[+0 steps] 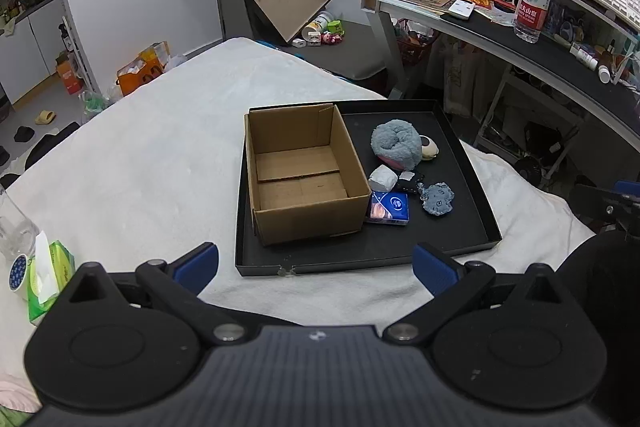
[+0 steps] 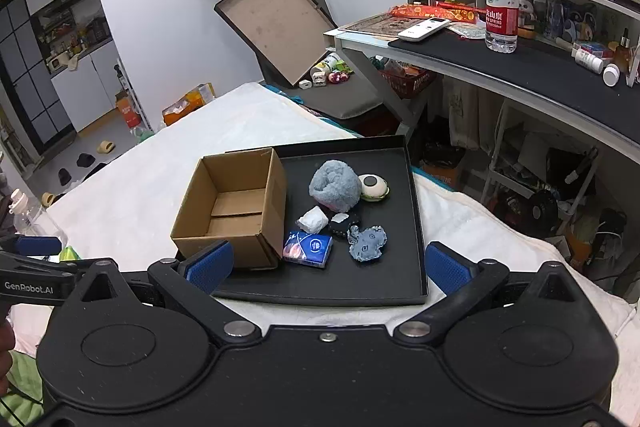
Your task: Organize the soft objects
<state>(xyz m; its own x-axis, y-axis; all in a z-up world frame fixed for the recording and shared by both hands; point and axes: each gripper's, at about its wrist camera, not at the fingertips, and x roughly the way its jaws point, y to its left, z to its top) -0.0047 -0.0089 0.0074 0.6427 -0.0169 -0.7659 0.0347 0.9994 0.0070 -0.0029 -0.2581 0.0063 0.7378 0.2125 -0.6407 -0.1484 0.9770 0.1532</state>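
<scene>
Above the black tray [image 1: 476, 223], both claws, left claw [image 1: 316, 267] and right claw [image 2: 328, 267], gape apart, holding nothing.

Left gripper [image 1: 316, 263] and right gripper [image 2: 328, 265] both tilted downward, jaws spread wide, nothing between them. Side by side.
</scene>
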